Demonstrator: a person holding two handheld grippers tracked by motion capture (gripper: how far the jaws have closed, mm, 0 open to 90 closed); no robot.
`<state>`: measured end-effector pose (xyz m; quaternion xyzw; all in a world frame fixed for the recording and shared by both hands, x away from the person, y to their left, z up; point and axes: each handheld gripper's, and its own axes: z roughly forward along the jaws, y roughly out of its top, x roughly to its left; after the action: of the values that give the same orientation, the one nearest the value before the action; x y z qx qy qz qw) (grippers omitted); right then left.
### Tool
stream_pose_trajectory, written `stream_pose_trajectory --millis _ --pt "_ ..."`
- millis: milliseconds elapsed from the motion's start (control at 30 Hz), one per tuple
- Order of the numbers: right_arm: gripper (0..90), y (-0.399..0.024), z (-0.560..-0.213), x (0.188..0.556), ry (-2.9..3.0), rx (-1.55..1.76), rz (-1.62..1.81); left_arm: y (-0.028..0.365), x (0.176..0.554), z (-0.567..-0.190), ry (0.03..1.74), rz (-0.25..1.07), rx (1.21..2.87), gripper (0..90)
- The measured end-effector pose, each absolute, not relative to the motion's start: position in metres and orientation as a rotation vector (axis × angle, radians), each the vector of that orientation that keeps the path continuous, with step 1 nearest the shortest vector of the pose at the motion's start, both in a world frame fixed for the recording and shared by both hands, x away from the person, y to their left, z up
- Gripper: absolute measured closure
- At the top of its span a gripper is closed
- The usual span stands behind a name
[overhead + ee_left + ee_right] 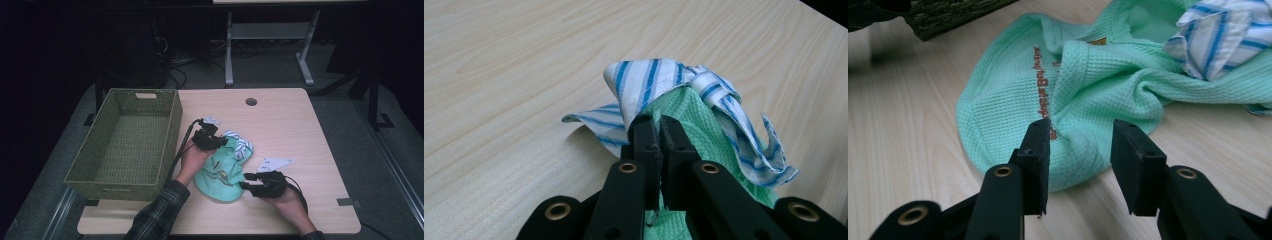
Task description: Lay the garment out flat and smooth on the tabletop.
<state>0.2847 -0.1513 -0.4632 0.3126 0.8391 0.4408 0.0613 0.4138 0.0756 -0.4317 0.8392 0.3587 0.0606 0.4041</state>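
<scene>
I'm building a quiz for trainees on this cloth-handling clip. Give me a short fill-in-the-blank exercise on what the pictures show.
1. The left gripper is shut on the green cloth near its blue-and-white ____ trim.
2. The right gripper has its jaws ____, with a fold of the cloth between them but not pressed.
3. The woven basket stands at the table's ____ side in the high view.
4. The table is made of light ____.

Missing words: striped; open; left; wood
</scene>
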Motion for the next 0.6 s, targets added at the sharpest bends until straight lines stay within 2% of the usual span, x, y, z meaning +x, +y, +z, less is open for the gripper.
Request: stream_pose_trajectory --millis 133,300,600 --pt "66.1 -0.146 -0.468 0.286 2.561 0.928 1.294 0.076 0.413 -0.432 0.904 0.151 2.12 86.9" --pt "86.6 -0.148 -0.471 0.287 2.564 0.918 1.272 0.077 0.414 -0.431 0.904 0.148 2.119 87.0" --pt "88.6 -0.167 -0.466 0.287 2.543 0.964 1.251 0.077 0.411 -0.429 0.899 0.154 2.113 87.2"
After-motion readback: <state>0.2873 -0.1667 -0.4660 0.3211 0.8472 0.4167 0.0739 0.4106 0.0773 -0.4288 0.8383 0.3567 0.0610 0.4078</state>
